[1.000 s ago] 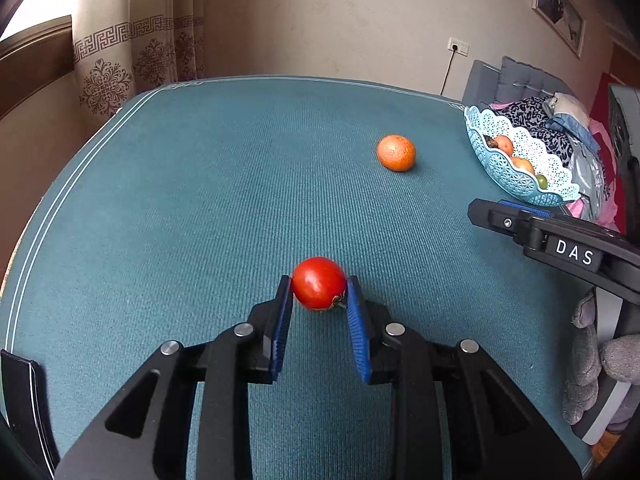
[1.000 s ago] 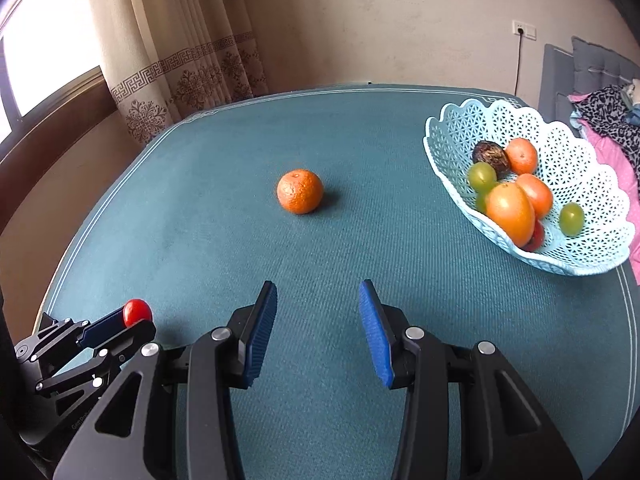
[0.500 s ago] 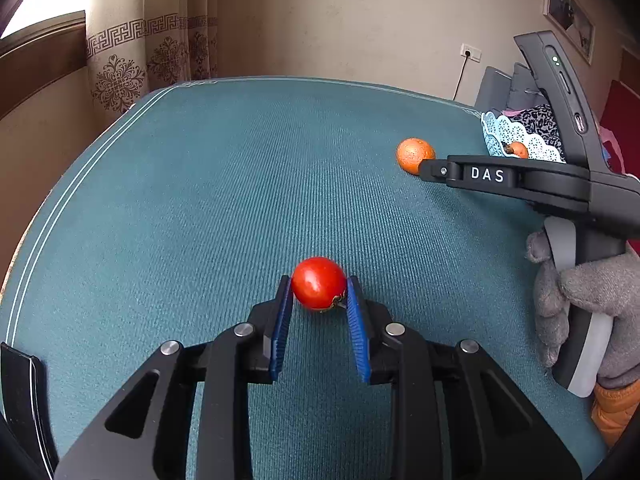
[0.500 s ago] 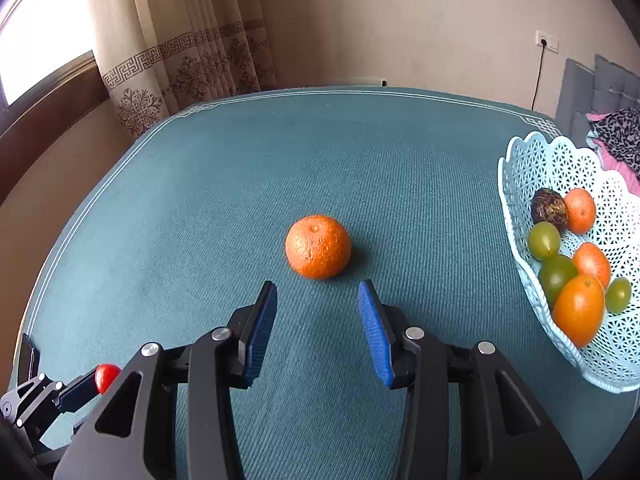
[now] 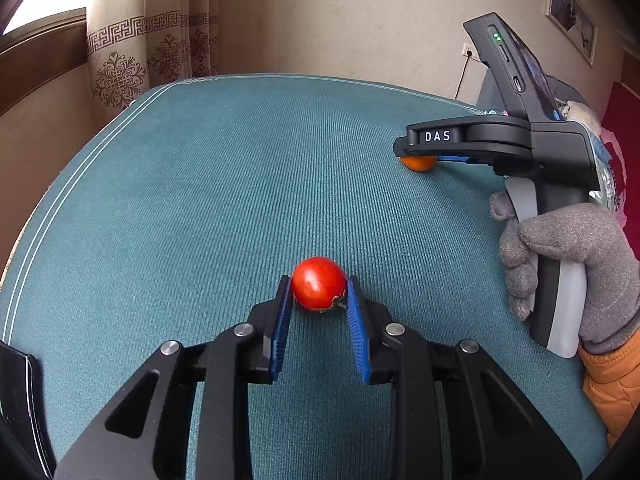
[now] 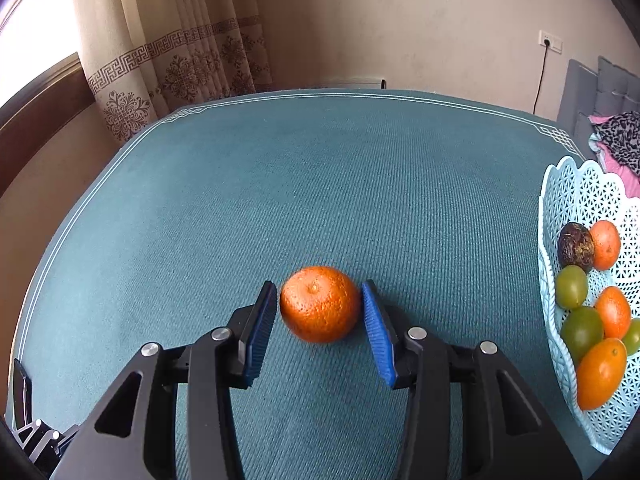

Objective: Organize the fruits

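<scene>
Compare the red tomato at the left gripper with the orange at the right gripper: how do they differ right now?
The tomato is smooth, glossy red and smaller; the orange is dimpled and larger. The left gripper is shut on the tomato, while the right gripper only straddles the orange, jaws opening, pads not pressing. Both are round and outside the basket.

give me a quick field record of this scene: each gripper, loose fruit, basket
left gripper: shut on the small red tomato, over the teal table cloth
right gripper: jaws opening, straddling the round orange mandarin, pads not visibly pressing
right hand: grey glove, orange sleeve
white lattice plastic basket: at the table's right edge, holding orange, green and one dark fruit
fruit outside basket: tomato, mandarin
</scene>
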The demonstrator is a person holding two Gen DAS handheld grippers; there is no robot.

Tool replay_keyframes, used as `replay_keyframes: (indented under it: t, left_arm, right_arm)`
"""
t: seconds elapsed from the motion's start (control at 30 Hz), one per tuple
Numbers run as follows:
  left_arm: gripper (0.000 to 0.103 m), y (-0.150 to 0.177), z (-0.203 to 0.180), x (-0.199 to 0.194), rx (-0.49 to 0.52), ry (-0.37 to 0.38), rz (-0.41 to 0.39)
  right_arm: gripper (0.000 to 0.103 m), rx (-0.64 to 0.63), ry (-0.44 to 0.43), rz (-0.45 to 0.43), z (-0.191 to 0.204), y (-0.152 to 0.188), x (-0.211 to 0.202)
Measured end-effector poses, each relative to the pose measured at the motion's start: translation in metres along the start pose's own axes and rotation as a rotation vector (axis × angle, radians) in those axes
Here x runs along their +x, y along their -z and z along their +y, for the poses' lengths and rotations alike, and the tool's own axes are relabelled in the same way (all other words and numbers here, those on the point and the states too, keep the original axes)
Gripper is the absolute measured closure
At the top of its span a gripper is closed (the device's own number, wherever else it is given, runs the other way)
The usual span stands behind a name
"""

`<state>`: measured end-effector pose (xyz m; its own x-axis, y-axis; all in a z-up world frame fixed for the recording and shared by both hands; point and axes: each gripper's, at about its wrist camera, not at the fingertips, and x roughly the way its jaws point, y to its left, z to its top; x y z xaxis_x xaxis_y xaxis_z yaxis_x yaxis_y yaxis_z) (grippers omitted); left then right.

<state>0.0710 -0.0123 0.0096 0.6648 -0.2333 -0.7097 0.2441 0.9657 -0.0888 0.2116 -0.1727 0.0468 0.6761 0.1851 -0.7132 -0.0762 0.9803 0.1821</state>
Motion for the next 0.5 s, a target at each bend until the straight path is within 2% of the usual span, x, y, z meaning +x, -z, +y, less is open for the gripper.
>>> replay_keyframes:
  t: [0.23, 0.3, 0.5]
  left_arm:
    - [0.075, -0.001, 0.0, 0.0, -0.004, 0.003, -0.002]
    - [0.075, -0.001, 0.0, 0.0, -0.004, 0.004, -0.003]
    - [0.075, 0.0, 0.001, -0.001, -0.006, 0.005, -0.005]
  right_arm:
    - [0.058, -0.017, 0.021, 0.002, 0.002, 0.006, 0.005]
    - [0.062, -0.018, 0.03, -0.002, 0.002, 0.008, 0.004]
    - [0.063, -0.008, 0.015, -0.001, 0.004, 0.016, -0.005]
